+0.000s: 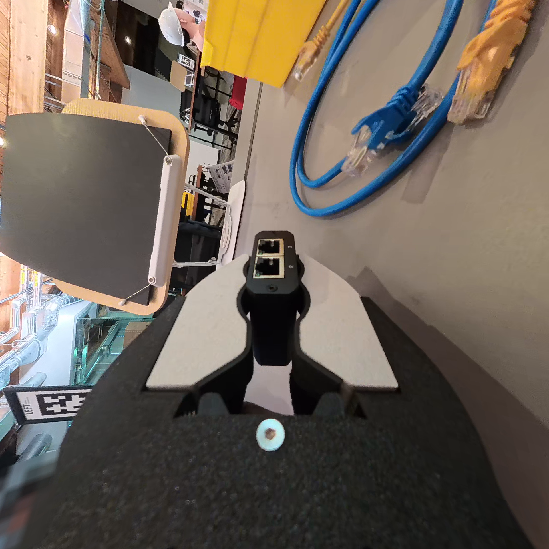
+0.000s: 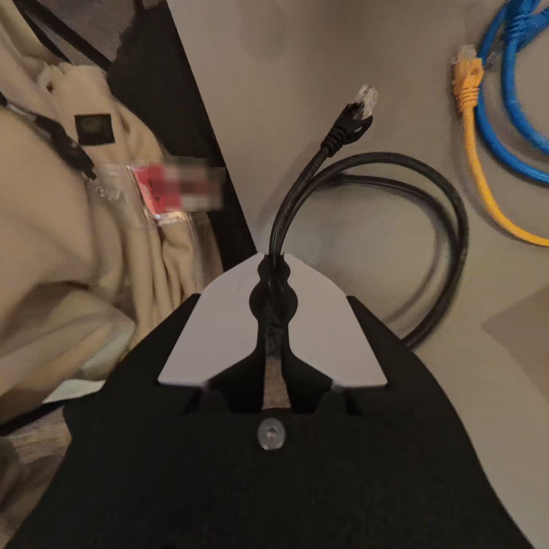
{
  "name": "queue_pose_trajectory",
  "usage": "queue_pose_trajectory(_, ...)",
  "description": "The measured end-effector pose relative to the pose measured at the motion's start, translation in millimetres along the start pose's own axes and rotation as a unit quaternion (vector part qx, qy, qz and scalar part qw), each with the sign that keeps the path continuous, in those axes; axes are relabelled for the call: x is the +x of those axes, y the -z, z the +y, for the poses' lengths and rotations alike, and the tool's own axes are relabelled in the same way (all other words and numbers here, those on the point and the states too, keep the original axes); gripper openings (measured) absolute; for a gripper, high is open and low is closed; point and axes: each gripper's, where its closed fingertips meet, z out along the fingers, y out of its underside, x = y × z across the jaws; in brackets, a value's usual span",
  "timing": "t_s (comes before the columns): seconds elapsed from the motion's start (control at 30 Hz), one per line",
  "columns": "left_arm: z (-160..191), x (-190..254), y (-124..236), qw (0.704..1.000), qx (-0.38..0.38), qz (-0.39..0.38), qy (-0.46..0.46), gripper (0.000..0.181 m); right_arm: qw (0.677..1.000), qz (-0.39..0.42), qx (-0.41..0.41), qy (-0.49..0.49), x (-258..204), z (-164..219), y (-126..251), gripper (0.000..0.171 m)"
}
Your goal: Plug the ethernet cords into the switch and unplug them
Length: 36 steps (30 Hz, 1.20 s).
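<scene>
My left gripper [image 1: 273,269] is shut on the black switch [image 1: 272,261] and holds it on end, its two empty ports facing the camera. My right gripper [image 2: 273,261] is shut on the black ethernet cord [image 2: 300,190], both strands of it pinched between the pads. The cord's free plug [image 2: 361,107] stands up ahead of the fingers and its loop [image 2: 454,237] hangs to the right over the grey table [image 2: 341,59]. A coiled blue cord [image 1: 371,142] and orange-yellow plugs [image 1: 481,71] lie on the table in the left wrist view.
A yellow cord [image 2: 475,154] and the blue cord [image 2: 511,118] lie at the right of the right wrist view. A person in a beige jacket [image 2: 59,208] is at the left. A yellow bin [image 1: 258,35] stands at the table's far end, a chair [image 1: 89,202] beyond the edge. One gripper's finger ends stand about 30 cm off the other's.
</scene>
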Motion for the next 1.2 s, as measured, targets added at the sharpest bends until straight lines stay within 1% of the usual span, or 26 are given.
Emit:
queue_pose_trajectory(0.07, 0, 0, 0, 1.0, -0.001, 0.001, -0.001, 0.025, 0.998, 0.057, -0.009, 0.013, 9, 0, 32, 0.006)
queue_pose_trajectory(0.2, -2, 2, 0, 1.0, 0.001, 0.004, -0.003, 0.025, 0.981, 0.19, -0.023, 0.018, 50, 2, 106, 0.005)
queue_pose_trajectory(0.3, -2, 6, 0, 1.0, 0.0, 0.008, -0.007, 0.025, 0.957, 0.286, -0.049, 0.03, 93, 5, 155, 0.006)
queue_pose_trajectory(0.37, -2, 7, -1, 1.0, 0.001, 0.009, -0.008, 0.025, 0.937, 0.346, -0.031, 0.035, 126, -4, 190, 0.006)
queue_pose_trajectory(0.47, 0, 7, -1, 1.0, -0.001, 0.009, -0.01, 0.025, 0.925, 0.378, 0.029, 0.04, 155, -27, 230, 0.006)
queue_pose_trajectory(0.53, 1, 8, -2, 1.0, -0.002, 0.012, -0.011, 0.025, 0.927, 0.373, 0.035, 0.023, 172, -26, 238, 0.006)
queue_pose_trajectory(0.63, 2, 7, -1, 1.0, -0.003, 0.011, -0.012, 0.025, 0.939, 0.342, 0.01, -0.001, 190, -10, 226, 0.006)
queue_pose_trajectory(0.7, 1, 8, -1, 1.0, -0.002, 0.012, -0.012, 0.025, 0.947, 0.32, 0.009, -0.013, 196, -2, 216, 0.006)
queue_pose_trajectory(0.77, 0, 9, -1, 1.0, -0.001, 0.014, -0.014, 0.025, 0.957, 0.288, 0.008, -0.017, 203, 2, 194, 0.006)
queue_pose_trajectory(0.83, -2, 12, -1, 1.0, 0.001, 0.018, -0.015, 0.025, 0.966, 0.251, -0.05, -0.027, 213, 24, 161, 0.006)
queue_pose_trajectory(0.9, -3, 14, 0, 1.0, 0.003, 0.019, -0.019, 0.025, 0.966, 0.229, -0.112, -0.03, 230, 46, 134, 0.006)
queue_pose_trajectory(1.03, -4, 18, -2, 1.0, 0.002, 0.029, -0.012, 0.025, 0.977, 0.104, -0.178, -0.063, 246, 70, 92, 0.006)
queue_pose_trajectory(1.13, -4, 17, -2, 1.0, 0.003, 0.026, -0.015, 0.025, 0.973, 0.059, -0.208, -0.077, 265, 70, 73, 0.007)
queue_pose_trajectory(1.2, -4, 16, -2, 1.0, 0.003, 0.025, -0.013, 0.025, 0.966, -0.014, -0.228, -0.118, 259, 71, 58, 0.007)
